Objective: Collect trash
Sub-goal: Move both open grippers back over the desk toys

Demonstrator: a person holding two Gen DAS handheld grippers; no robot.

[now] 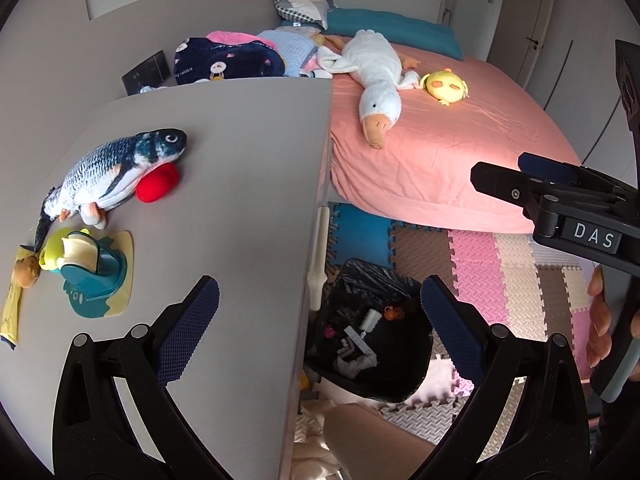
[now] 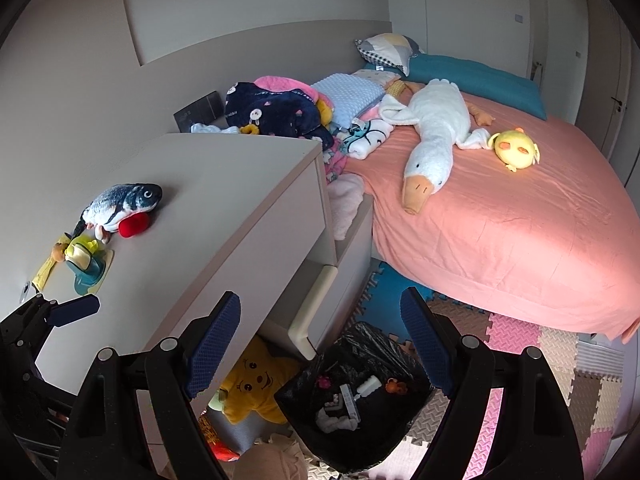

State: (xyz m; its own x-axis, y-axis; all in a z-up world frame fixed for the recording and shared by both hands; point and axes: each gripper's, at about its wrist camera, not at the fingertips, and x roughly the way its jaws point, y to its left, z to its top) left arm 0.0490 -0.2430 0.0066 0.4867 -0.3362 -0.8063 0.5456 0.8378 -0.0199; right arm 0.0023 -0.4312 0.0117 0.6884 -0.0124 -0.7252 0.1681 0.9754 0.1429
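Both tools spread wide, gripping nothing. Left gripper (image 1: 320, 322): blue pads far apart, left pad over the near edge of the grey dresser top (image 1: 240, 168), right pad above the bin, touching neither. Right gripper (image 2: 320, 340): same wide spread, empty, hanging over the dresser's front and the bin. Black-lined trash bin (image 2: 352, 400) on the foam floor mats (image 1: 500, 280), near the foot of the dresser, left of the pink bed (image 2: 500, 232); small scraps of trash (image 2: 348, 400) already lying inside. On the dresser, far left: plush fish (image 1: 116, 172), red cushion (image 1: 158, 184), teal toy (image 1: 90, 276), yellow packet (image 1: 10, 312).
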